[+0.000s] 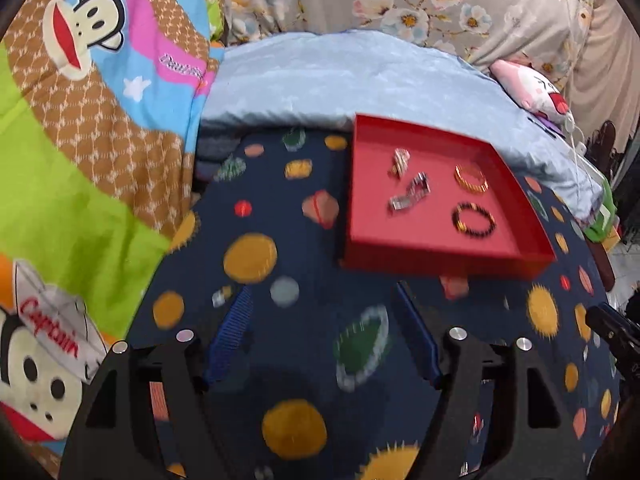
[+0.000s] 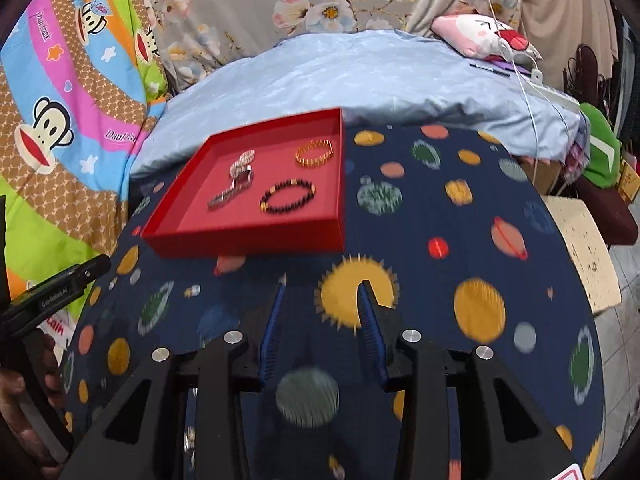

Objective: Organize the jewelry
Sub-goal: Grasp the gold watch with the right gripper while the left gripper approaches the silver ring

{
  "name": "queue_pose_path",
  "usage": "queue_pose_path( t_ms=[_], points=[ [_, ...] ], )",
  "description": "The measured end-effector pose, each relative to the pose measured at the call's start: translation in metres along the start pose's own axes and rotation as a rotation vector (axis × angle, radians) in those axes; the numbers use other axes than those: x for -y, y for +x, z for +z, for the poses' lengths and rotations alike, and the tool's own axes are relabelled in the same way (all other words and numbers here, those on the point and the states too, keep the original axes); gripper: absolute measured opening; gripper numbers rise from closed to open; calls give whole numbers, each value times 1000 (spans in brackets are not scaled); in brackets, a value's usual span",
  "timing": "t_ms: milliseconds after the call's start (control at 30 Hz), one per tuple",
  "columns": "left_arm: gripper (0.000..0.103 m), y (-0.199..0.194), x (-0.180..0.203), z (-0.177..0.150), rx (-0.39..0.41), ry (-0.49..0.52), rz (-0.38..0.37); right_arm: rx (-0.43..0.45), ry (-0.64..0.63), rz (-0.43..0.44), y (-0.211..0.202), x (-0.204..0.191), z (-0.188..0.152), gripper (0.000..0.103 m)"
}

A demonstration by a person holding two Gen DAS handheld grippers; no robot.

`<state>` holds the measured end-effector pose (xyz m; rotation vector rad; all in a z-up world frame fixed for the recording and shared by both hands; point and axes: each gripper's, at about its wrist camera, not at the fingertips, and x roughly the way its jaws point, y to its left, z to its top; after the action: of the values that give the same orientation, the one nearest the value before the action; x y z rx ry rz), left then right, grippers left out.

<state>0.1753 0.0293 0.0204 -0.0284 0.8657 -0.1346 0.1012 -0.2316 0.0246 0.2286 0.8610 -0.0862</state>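
A red tray point(image 1: 440, 256) point(image 2: 248, 238) lies on the dark blue planet-print cloth. In it lie a gold bracelet point(image 1: 471, 178) point(image 2: 314, 153), a black bead bracelet point(image 1: 473, 219) point(image 2: 287, 197), a silver watch band point(image 1: 410, 193) point(image 2: 230, 192) and a small sparkly piece point(image 1: 400, 162) point(image 2: 244, 159). My left gripper point(image 1: 324, 292) is open and empty, hovering over the cloth in front of the tray's left corner. My right gripper point(image 2: 323, 286) is open and empty, in front of the tray's right corner. The left gripper's body also shows in the right wrist view point(image 2: 52, 296).
A light blue quilt point(image 1: 340, 80) point(image 2: 380, 76) lies folded behind the tray. A monkey-print cover point(image 1: 80, 120) lies to the left. A pink plush toy point(image 2: 484, 36) and white cable point(image 2: 532, 76) lie far right. A cardboard box point(image 2: 584, 248) stands at the bed's right edge.
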Motion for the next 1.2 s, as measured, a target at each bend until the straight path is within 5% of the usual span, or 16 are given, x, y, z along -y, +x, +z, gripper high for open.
queue_pose_path(
  t_ms=[533,1200],
  points=[
    [76,-25,33,-89,-110,81,-53,-92,26,-12,-29,4,-81,36],
    [76,-18,10,-90,-129,35,-13,-202,65,179,52,-52,-59,36]
  ],
)
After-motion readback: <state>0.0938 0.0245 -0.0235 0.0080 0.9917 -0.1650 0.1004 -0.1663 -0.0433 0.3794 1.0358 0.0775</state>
